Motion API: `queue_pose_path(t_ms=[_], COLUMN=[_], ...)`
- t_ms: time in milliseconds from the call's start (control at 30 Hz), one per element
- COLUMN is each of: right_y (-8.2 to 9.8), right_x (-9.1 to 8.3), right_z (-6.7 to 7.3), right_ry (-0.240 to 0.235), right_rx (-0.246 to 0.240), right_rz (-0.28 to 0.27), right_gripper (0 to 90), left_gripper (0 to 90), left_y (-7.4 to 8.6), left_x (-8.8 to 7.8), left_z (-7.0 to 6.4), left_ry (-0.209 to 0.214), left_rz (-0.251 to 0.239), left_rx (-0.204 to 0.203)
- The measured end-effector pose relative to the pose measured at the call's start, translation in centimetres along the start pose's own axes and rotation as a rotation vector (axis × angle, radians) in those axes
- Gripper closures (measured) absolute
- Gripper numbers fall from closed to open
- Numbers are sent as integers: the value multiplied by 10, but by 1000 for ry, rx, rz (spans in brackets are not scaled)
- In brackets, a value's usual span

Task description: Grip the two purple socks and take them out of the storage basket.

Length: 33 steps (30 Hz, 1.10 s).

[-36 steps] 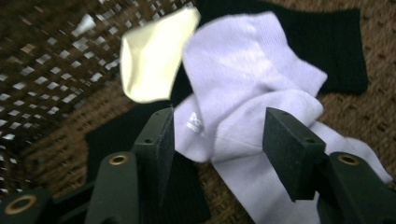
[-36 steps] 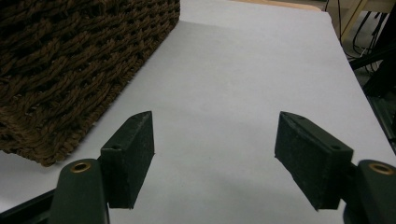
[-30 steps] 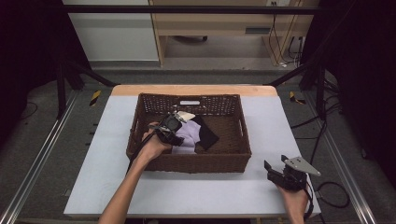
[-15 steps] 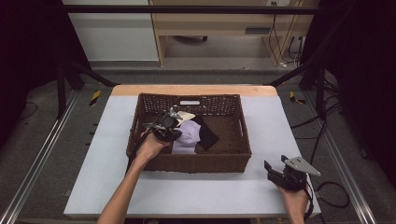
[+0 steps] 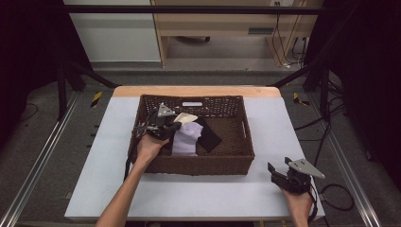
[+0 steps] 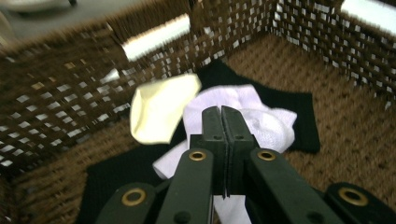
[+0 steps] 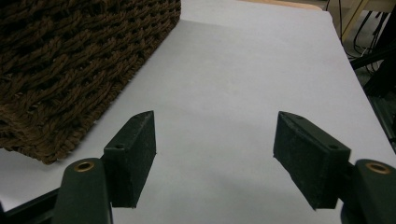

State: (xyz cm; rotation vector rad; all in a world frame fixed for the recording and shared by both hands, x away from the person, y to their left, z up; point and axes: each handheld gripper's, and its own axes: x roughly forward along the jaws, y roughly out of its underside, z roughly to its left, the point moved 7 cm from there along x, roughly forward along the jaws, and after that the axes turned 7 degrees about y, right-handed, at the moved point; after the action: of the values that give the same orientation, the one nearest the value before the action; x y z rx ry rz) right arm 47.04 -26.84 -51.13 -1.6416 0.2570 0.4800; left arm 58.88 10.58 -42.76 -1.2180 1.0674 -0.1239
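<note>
My left gripper (image 5: 171,126) is inside the brown wicker basket (image 5: 194,165), near its left wall. Its jaws are pressed together, and no cloth shows between the tips (image 6: 222,112). Just under and beyond them lies a white sock (image 6: 261,122) (image 5: 185,138) on a black cloth (image 6: 299,116) (image 5: 208,135). A pale cream piece (image 6: 159,112) (image 5: 186,117) sits by the far-left wall. My right gripper (image 5: 283,172) rests on the white table by the front right corner, open, with nothing between its pads (image 7: 133,156).
The basket stands mid-table with a white label (image 5: 192,104) on its far rim. Its front right corner (image 7: 70,93) lies close to the left of my right gripper. The table's right edge (image 5: 309,161) is near that hand, with cables (image 5: 338,196) on the floor beyond.
My left gripper has drifted slightly left and up within the basket, still shut. The right gripper has stayed where it was.
</note>
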Motion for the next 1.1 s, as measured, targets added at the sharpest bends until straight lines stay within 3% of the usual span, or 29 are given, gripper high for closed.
queue_pose_path(t_ms=[233, 300, 367, 433, 500, 867, 1100], right_y=[0, 0, 0, 0, 0, 0, 0], right_x=[0, 0, 0, 0, 0, -1, -1], right_z=[-1, 0, -1, -1, -1, -2, -2], right_ry=[1, 0, 2, 1, 2, 3, 5], right_rx=[4, 4, 3, 7, 7, 7, 6], right_rz=[1, 2, 1, 1, 2, -1, -5], right_gripper=[305, 306, 307, 309, 309, 310, 310], left_gripper=[887, 887, 888, 888, 888, 888, 888], left_y=[-10, -11, -14, -23, -26, -60, -72], left_x=[-12, -13, -16, -27, -30, -78, -105], left_z=[2, 2, 3, 4, 3, -17, -29], left_ry=[-20, -24, -28, -20, -21, -25, -28], left_rz=[-96, -101, -126, -182, -195, -335, -380], left_rx=[-1, 3, -1, -26, -27, 5, 22])
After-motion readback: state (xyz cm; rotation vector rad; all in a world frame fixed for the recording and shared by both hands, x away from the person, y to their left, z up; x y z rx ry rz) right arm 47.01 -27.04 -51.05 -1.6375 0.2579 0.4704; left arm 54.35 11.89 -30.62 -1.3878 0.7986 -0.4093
